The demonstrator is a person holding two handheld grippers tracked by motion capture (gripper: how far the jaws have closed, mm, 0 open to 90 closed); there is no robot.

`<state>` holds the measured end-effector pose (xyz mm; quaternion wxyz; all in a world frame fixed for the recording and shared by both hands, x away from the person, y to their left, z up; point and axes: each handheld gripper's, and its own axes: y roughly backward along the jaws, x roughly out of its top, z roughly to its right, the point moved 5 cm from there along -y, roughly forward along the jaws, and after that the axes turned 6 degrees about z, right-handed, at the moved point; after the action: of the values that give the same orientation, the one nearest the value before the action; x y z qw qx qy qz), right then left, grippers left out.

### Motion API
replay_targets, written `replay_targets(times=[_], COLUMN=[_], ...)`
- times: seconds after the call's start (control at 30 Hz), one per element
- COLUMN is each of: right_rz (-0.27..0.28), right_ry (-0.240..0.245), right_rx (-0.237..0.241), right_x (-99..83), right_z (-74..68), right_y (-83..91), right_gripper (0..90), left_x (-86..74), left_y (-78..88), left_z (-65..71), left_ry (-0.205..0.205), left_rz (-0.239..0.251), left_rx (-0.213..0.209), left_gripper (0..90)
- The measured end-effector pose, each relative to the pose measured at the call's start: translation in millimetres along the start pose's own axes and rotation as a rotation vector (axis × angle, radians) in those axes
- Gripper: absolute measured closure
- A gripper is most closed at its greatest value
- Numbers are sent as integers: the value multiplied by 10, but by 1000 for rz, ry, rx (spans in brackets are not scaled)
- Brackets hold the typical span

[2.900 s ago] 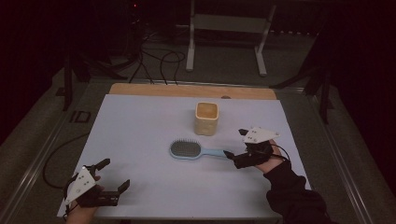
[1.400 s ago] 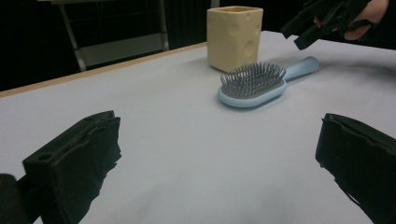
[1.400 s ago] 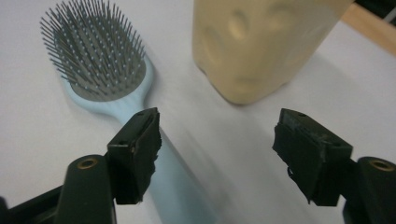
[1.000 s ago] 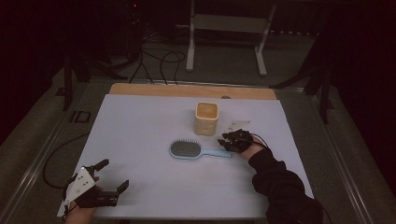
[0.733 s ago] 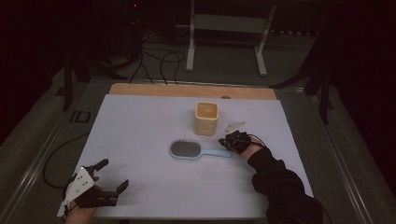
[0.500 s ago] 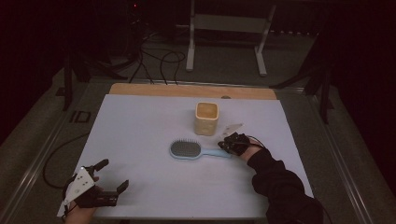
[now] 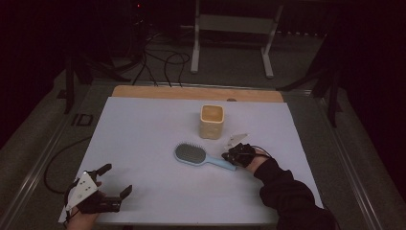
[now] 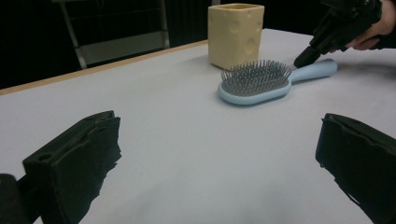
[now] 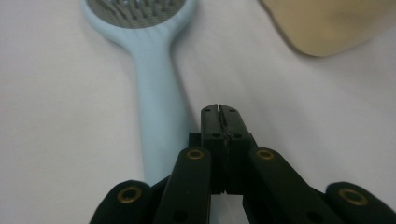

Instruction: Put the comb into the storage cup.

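Note:
A light blue hairbrush [image 7: 191, 154] lies bristles up at the middle of the white table, its handle pointing right. My right gripper [image 7: 229, 155] is down at the end of that handle. In the right gripper view its jaws [image 9: 218, 110] are shut with nothing between them, just right of the handle [image 9: 156, 88]. My left gripper [image 7: 117, 178] rests open near the table's front left corner, far from the brush [image 8: 257, 84]. From the left gripper [image 8: 218, 123] view, the right gripper [image 8: 308, 56] touches down beside the handle.
A yellow cheese-patterned cup [image 7: 211, 121] stands upright just behind the brush, also in the left gripper view [image 8: 236, 32]. A wooden strip [image 7: 196, 93] runs along the table's far edge. The white tabletop [image 7: 143, 129] spreads wide between the two grippers.
My right gripper has moved left and down to the brush handle's end. The left gripper and the cup have stayed put.

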<state>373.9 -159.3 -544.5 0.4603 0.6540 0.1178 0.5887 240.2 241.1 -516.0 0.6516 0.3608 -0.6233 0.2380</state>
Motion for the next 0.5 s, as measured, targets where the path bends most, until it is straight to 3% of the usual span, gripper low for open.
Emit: replay_targets(times=[0.5], right_rz=[7], right_ry=[36], right_rx=[55], right_x=[-11], right_z=[-340], right_y=[82], right_gripper=[900], left_x=[-4], left_y=[3], left_z=[5], left_ry=[1], left_rz=[-4], left_rx=[1], left_gripper=[0])
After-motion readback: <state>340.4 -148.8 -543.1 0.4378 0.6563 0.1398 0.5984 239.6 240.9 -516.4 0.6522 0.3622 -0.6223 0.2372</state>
